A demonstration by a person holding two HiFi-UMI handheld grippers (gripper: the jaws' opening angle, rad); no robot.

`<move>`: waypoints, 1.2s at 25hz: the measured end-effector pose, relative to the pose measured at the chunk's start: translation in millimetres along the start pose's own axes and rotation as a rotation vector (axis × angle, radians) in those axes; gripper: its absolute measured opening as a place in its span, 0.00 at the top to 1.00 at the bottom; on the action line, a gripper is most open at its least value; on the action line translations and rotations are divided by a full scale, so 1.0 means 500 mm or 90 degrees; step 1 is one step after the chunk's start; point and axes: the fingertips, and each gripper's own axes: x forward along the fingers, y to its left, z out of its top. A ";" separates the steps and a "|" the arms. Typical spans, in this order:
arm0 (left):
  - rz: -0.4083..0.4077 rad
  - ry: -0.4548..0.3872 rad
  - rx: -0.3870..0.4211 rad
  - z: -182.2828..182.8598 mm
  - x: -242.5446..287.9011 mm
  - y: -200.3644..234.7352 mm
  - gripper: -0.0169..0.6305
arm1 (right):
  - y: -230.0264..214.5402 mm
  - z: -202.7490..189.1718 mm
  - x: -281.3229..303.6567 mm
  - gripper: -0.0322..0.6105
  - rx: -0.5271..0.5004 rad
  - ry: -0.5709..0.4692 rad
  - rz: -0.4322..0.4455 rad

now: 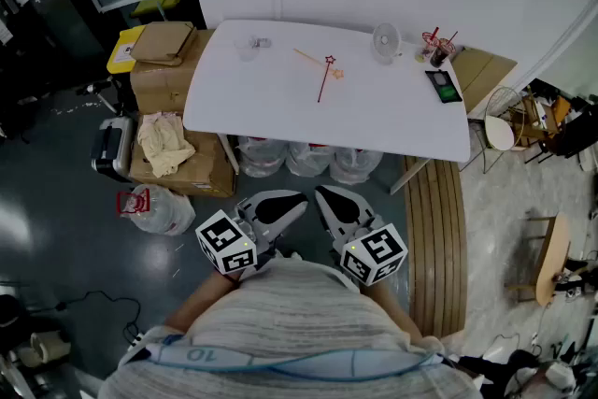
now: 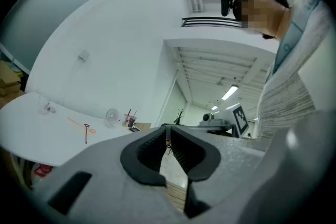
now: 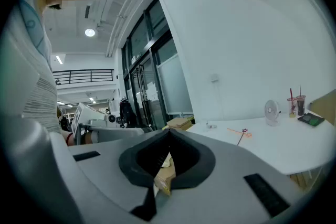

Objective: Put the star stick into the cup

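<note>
A red star stick [image 1: 323,81] lies on the white table [image 1: 392,121], crossed by an orange stick [image 1: 313,60]. A small clear cup [image 1: 249,45] stands at the table's far left. Both grippers hang close to my body, well short of the table. My left gripper [image 1: 300,201] is shut with nothing in it. My right gripper [image 1: 321,193] is also shut and empty. The left gripper view shows the star stick [image 2: 86,132] and the cup [image 2: 48,108] far off beyond its shut gripper [image 2: 168,132]. In the right gripper view the stick [image 3: 242,136] lies beyond its shut gripper [image 3: 168,134].
On the table's right stand a small white fan [image 1: 385,40], two drinks with straws [image 1: 436,48] and a phone [image 1: 445,86]. Cardboard boxes [image 1: 159,65] are stacked left of the table, plastic bags [image 1: 304,160] sit under it, and a wooden bench [image 1: 434,238] runs along the right.
</note>
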 end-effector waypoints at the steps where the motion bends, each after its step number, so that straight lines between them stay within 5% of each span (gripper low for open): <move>1: -0.004 0.002 0.001 -0.001 0.001 -0.002 0.92 | 0.000 -0.001 -0.002 0.94 0.000 -0.001 -0.002; 30: -0.015 0.028 0.011 -0.012 0.031 0.005 0.92 | -0.030 0.008 -0.005 0.93 0.038 -0.030 0.019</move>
